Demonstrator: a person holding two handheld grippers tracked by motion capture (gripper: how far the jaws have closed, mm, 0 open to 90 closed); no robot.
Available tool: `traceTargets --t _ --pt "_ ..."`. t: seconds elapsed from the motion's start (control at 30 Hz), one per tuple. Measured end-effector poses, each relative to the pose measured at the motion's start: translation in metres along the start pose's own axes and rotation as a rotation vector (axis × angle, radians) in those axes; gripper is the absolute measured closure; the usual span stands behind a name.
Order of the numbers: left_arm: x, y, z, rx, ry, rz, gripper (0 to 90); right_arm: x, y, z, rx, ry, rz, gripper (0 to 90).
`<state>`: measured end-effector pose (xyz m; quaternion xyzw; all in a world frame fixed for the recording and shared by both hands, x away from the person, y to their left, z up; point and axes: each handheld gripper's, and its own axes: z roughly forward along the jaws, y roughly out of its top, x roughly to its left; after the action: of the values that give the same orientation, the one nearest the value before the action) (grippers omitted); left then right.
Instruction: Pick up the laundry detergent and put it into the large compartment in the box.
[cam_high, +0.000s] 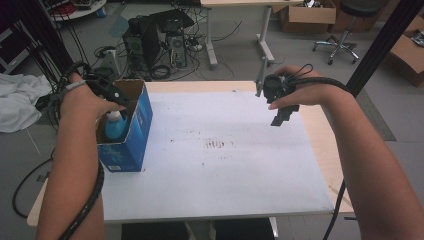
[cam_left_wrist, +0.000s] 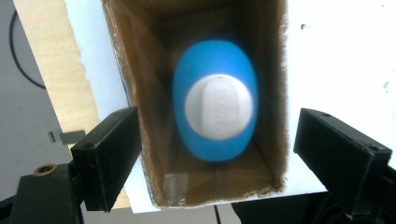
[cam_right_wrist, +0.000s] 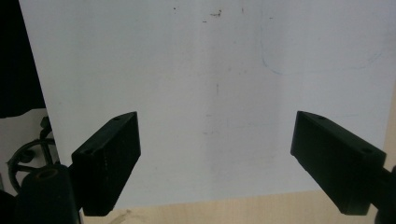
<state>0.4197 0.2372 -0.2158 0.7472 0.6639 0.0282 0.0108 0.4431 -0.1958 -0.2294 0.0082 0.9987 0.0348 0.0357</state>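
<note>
**Cardboard walls crowd the bottle**

Cardboard box (cam_left_wrist: 140, 70) stands at your table's (cam_high: 220, 150) left edge; the blue bottle (cam_left_wrist: 212, 100) sits upright inside it. Your left gripper (cam_left_wrist: 215, 140) hovers above, jaws spread wider than the box, so descending could snag the walls or tip it. Your right gripper (cam_right_wrist: 215, 158), open and empty, hangs well right of the box.
</note>
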Motion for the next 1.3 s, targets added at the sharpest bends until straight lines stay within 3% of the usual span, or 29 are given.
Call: traceTargets --t 0.43,0.97,1.13,1.23,1.3 --pt "-0.019 0.0 -0.021 -0.017 0.028 0.054 4.5 0.002 -0.001 0.0 -0.001 -0.001 -0.001 16.0" --pt "-0.045 0.001 -0.04 -0.049 0.055 0.146 0.1 0.004 -0.004 -0.002 -0.003 0.0 0.003 16.0" --pt "-0.057 0.001 -0.046 -0.071 0.046 0.217 0.1 0.004 -0.007 -0.003 -0.007 -0.001 0.002 15.9" --pt "-0.065 0.001 -0.051 -0.094 0.024 0.295 0.1 0.005 -0.009 -0.004 -0.006 -0.001 0.008 16.0" --pt "-0.073 0.001 -0.054 -0.107 0.021 0.369 0.1 0.005 -0.011 -0.004 -0.004 0.0 0.013 16.0"
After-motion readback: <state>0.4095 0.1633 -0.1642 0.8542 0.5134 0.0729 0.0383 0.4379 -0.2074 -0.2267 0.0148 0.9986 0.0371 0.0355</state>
